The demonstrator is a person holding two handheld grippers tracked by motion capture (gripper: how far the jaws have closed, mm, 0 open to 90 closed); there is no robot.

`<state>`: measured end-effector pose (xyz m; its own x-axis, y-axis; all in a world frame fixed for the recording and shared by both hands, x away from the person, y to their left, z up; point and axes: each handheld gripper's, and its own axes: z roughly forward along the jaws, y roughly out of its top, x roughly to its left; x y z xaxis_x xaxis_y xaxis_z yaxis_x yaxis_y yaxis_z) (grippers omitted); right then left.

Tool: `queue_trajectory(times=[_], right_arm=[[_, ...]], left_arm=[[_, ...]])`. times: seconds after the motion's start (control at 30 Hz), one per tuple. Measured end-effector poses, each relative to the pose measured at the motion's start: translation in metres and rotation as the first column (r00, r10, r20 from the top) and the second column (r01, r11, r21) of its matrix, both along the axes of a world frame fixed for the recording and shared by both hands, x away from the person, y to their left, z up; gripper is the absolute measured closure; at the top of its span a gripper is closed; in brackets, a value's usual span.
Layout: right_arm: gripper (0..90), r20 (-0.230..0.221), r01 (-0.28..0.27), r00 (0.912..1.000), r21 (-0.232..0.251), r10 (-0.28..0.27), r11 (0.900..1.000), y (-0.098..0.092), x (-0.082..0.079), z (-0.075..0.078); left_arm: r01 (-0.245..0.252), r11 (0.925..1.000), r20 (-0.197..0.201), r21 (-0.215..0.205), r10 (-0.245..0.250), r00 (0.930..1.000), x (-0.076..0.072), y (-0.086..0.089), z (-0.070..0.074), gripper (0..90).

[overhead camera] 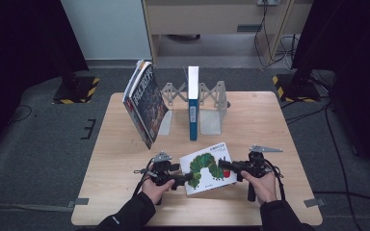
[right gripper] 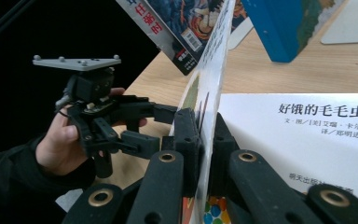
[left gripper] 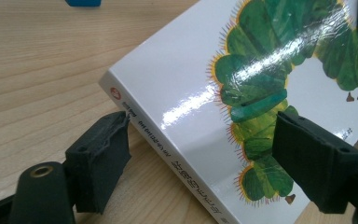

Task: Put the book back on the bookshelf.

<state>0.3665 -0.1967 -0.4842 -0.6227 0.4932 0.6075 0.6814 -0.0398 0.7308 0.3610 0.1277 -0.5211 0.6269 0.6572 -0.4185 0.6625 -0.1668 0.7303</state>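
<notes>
A white picture book with a green caterpillar cover (overhead camera: 206, 168) lies at the front middle of the wooden table (overhead camera: 265, 120). My right gripper (overhead camera: 223, 165) comes in from the right and is shut on the edge of the front cover (right gripper: 214, 79). The cover is lifted, and the title page (right gripper: 307, 135) shows beneath it. My left gripper (overhead camera: 185, 179) is at the book's lower left corner. In the left gripper view its jaws (left gripper: 203, 123) stand apart, one beside the spine (left gripper: 168, 140) and one over the cover, so it is open. The left gripper (right gripper: 156, 127) also appears in the right gripper view.
Behind the picture book, a blue book (overhead camera: 192, 103) stands upright between grey metal bookends (overhead camera: 212, 110). A large dark book (overhead camera: 144, 103) leans against the left bookend. Bare tabletop lies on both sides; the table's front edge is near my forearms.
</notes>
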Motion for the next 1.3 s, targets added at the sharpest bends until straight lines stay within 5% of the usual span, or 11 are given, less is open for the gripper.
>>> queue_trajectory(times=[0.17,0.43,0.63,0.77,0.97,1.07,1.17,1.3], right_arm=[[87.6,0.005,-0.007,1.0,0.002,0.007,1.0,-0.001,0.0,0.001],[87.4,0.019,-0.018,0.9996,-0.008,0.019,1.0,-0.002,-0.001,0.001],[85.6,0.014,0.006,0.9999,-0.041,-0.005,0.999,-0.003,0.0,-0.002],[83.3,0.019,0.025,0.9996,-0.075,-0.023,0.997,-0.004,0.0,-0.005],[69.6,0.05,0.084,0.9959,-0.216,-0.075,0.973,0.0,-0.002,-0.011],[65.6,0.061,0.091,0.995,-0.246,-0.079,0.965,0.001,-0.001,-0.013],[54.1,0.063,0.108,0.9937,-0.315,-0.093,0.943,0.005,-0.001,-0.018],[46.4,0.06,0.111,0.9936,-0.344,-0.096,0.932,0.007,-0.001,-0.02]], left_arm=[[0.013,0.9999,-0.01,0.008,-0.013,0.9999,0.001,-0.003,-0.004,15.7],[0.083,0.9937,-0.035,-0.075,-0.086,0.9957,0.008,-0.009,-0.014,11.5],[0.091,0.9897,-0.051,-0.111,-0.097,0.994,0.01,-0.013,-0.021,10.8],[0.081,0.9927,-0.046,-0.09,-0.085,0.9953,0.009,-0.014,-0.02,13.1],[0.062,0.9963,-0.066,-0.06,-0.066,0.9957,0.008,-0.012,-0.017,23.3],[0.059,0.9968,-0.061,-0.054,-0.063,0.9962,0.007,-0.012,-0.016,25.1],[0.05,0.9973,-0.047,-0.054,-0.053,0.9975,0.006,-0.012,-0.015,32.6],[0.043,0.9961,-0.033,-0.076,-0.046,0.9984,0.005,-0.01,-0.013,40.2]])
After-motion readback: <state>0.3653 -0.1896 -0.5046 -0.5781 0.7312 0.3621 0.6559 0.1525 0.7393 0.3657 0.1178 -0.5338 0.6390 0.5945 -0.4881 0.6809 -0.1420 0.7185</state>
